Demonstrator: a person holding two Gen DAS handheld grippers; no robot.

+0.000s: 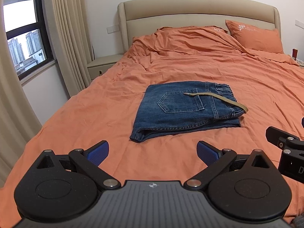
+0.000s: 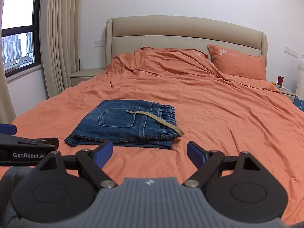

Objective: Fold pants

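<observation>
Blue denim pants (image 1: pixel 182 112) lie folded into a compact rectangle on the orange bed cover (image 1: pixel 95 114), back pocket up, elastic waistband to the right. A tan belt strap (image 1: pixel 218 99) trails across the waistband. My left gripper (image 1: pixel 153 153) hovers open just short of the pants' near edge, nothing between its blue pads. In the right wrist view the same pants (image 2: pixel 125 125) and strap (image 2: pixel 157 120) sit ahead and slightly left of my right gripper (image 2: pixel 150 154), which is also open and holds nothing. Each gripper shows at the edge of the other's view.
A beige padded headboard (image 1: pixel 199 13) and orange pillows (image 1: pixel 252 36) are at the far end. A beige nightstand (image 1: pixel 102 64), curtains (image 1: pixel 66 38) and a window (image 1: pixel 20 38) stand on the left. Small items sit on a stand at the right (image 2: pixel 283 85).
</observation>
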